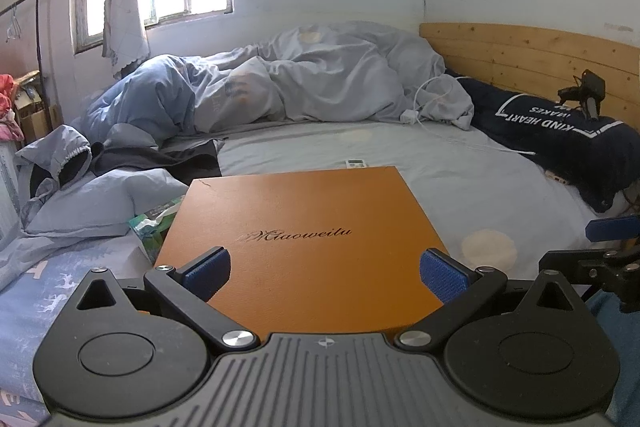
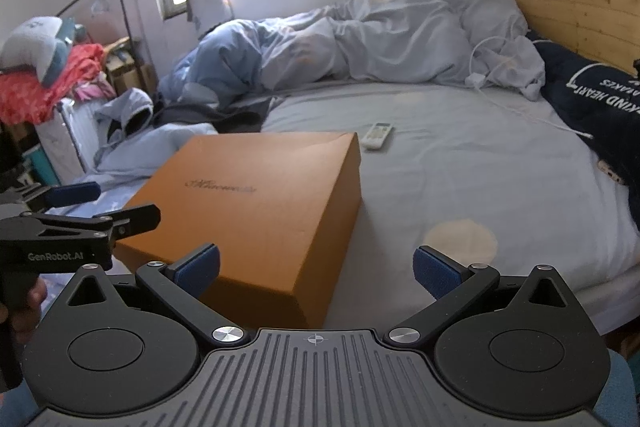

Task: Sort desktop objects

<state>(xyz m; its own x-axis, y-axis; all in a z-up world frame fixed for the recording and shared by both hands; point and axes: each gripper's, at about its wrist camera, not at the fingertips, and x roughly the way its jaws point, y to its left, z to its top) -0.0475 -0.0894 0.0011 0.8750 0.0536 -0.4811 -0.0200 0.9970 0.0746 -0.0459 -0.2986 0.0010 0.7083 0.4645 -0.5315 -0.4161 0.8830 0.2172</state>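
Right now we see a wide bed [image 2: 460, 163] filling most of both views, its pale sheet bare toward the near edge and a wooden headboard [image 1: 520, 55] along the right end. Across its far edge lies a crumpled grey-blue duvet [image 1: 320, 75], with a dark navy pillow [image 1: 560, 131] printed in white letters beside the headboard. Next in size, an orange box [image 2: 256, 203] with script lettering on its closed lid sits on the bed near the front edge, left of the middle. We hold our left gripper [image 1: 324, 273] over the box's near end, jaws spread wide with the lid showing between the blue pads. Our right gripper [image 2: 316, 271] is likewise spread wide, empty, with the box's near right corner between its fingers. Smallest, a white remote control [image 2: 378, 135] lies on the sheet just beyond the box's far right corner.
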